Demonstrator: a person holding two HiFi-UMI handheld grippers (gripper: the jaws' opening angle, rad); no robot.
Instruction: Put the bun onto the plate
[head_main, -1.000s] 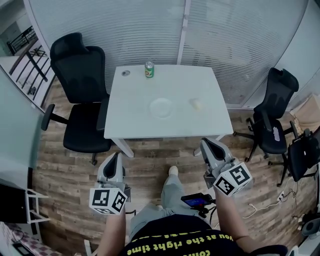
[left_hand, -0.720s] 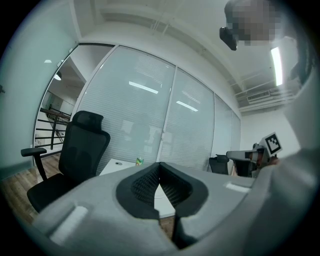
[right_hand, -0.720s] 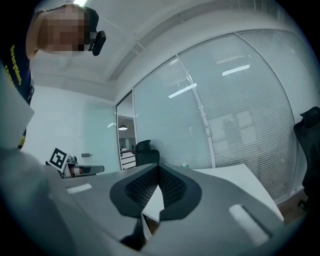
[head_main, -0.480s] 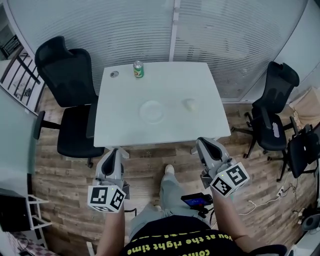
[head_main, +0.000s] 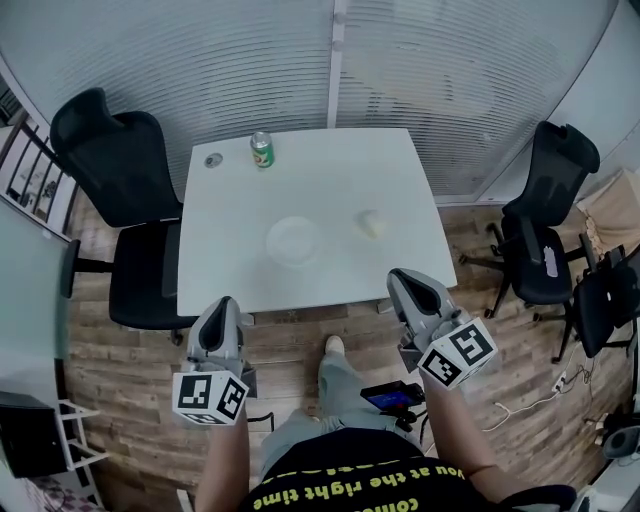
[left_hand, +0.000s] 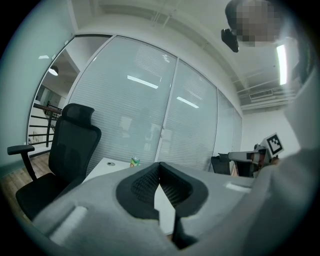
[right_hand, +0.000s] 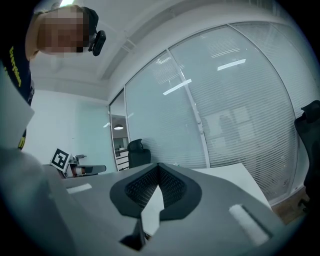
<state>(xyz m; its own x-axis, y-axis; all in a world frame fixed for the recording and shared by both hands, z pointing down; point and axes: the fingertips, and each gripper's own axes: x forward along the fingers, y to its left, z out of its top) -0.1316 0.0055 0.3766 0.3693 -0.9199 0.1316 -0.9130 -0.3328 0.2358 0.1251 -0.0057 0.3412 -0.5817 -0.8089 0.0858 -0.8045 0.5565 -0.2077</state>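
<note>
nearer the table (head_main: 330, 170), left claw (head_main: 222, 306), right claw (head_main: 404, 281)

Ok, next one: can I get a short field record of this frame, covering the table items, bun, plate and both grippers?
table: white, square
plate: white, empty, mid-table
bun: on the table, right of the plate, apart from it
can: green, upright, far side
left gripper: shut, empty, by the near edge
right gripper: shut, empty, by the near edge
task state: bun not yet on plate
</note>
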